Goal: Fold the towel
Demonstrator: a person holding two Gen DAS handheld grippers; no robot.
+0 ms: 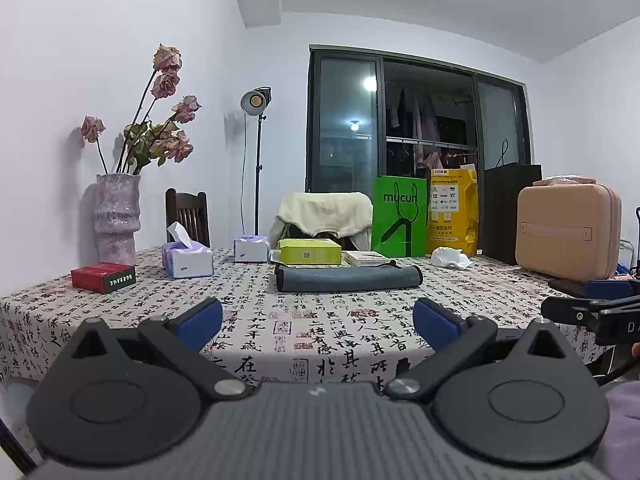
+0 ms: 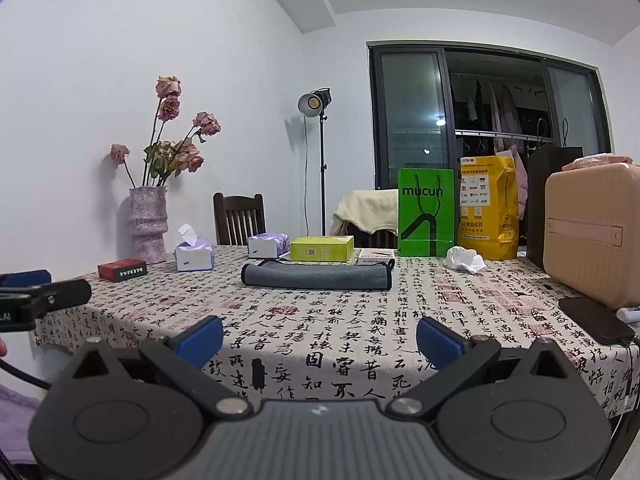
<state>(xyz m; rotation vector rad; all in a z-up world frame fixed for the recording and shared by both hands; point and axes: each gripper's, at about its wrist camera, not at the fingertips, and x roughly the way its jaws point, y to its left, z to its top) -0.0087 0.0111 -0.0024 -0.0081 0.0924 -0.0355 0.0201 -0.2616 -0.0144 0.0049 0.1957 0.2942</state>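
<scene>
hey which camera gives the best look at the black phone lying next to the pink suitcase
The right wrist view: the black phone lies fully visible beside the pink suitcase. In the left wrist view, the right gripper hides that spot.

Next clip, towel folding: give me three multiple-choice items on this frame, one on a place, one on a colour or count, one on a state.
1. What stands directly behind the grey towel?
A. red box
B. yellow-green box
C. vase

2. How many tissue boxes are on the table?
A. one
B. two
C. four

3. How are the two grippers?
A. both open, holding nothing
B. both shut on the towel
C. one open, one shut

Answers:
1 B, the yellow-green box sits just beyond the towel.
2 B, tissue boxes and.
3 A, left gripper and right gripper show spread jaws, short of the towel.
</scene>
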